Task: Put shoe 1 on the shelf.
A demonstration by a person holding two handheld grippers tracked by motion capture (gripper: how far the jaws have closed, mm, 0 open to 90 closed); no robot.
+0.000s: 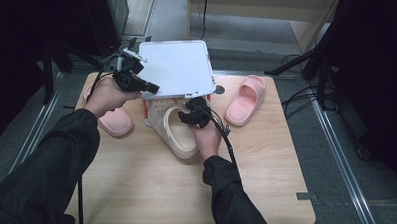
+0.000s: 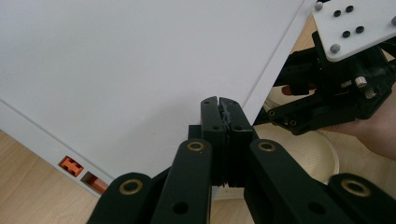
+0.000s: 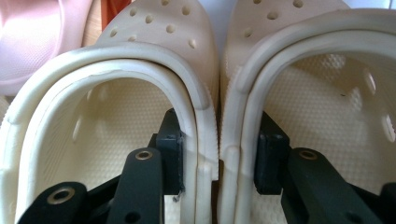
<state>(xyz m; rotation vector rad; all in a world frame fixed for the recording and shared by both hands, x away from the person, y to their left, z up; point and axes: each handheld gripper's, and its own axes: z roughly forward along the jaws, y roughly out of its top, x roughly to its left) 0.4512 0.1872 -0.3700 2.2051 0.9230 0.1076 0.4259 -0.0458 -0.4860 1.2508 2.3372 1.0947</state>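
Note:
Two cream clogs lie side by side, the left clog and the right clog, heels toward me. My right gripper has one jaw inside each clog, and the pads press their adjoining walls together. From above, the near clog sticks out from under a raised white lid, with the right gripper at its heel end. My left gripper is shut, its tips at the lid's front left edge. Whether a thin rim is pinched is unclear.
A pink slide lies left of the box by the left hand and another pink slide to its right. Orange catches sit on the box rim. The wooden table has free room in front.

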